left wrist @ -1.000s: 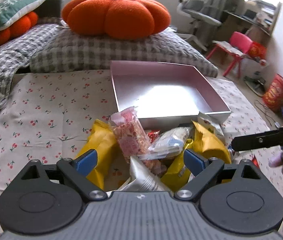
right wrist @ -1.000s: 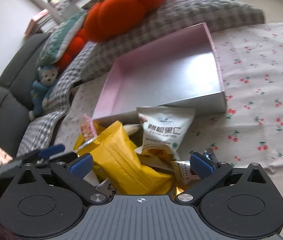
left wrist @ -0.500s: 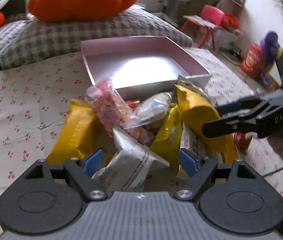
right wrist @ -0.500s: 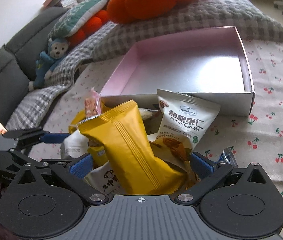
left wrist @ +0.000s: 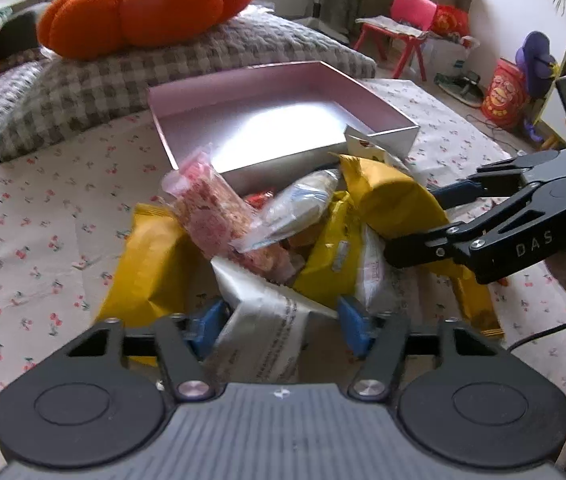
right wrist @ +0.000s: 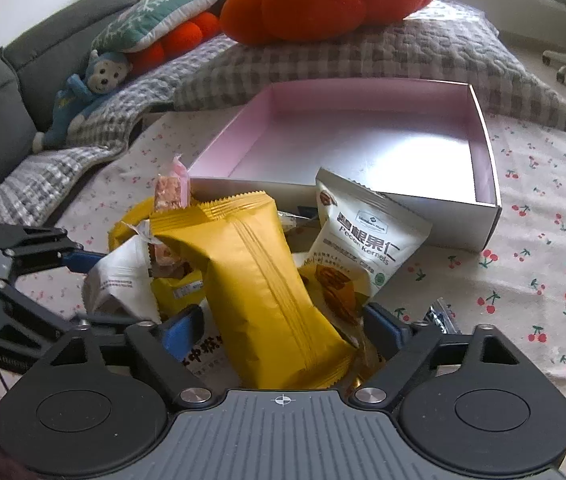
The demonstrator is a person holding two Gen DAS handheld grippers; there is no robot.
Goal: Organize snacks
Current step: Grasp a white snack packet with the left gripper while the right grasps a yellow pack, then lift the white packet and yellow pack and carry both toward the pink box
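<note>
We find a heap of snack packets on the cherry-print cloth [right wrist: 531,280], lying just in front of the near wall of the open pink box [right wrist: 483,184], whose floor is bare. Our left gripper [left wrist: 279,322] stands with its blue-padded fingers [left wrist: 207,320] spread on either side of a silver packet [left wrist: 261,332]; whether the pads touch it we cannot tell, so we record no confirmed grip. Our right gripper [right wrist: 283,332] is likewise parted, its pads flanking the lower end of a large yellow packet [right wrist: 259,288] that leans tilted across the heap (contact again not discernible). A white pecan-kernel pouch [right wrist: 363,248] stands against the box wall. A pink translucent packet [left wrist: 211,208] sticks up mid-heap. An orange pumpkin cushion [left wrist: 143,4] rests on the checked quilt [left wrist: 95,88] behind the box.
</note>
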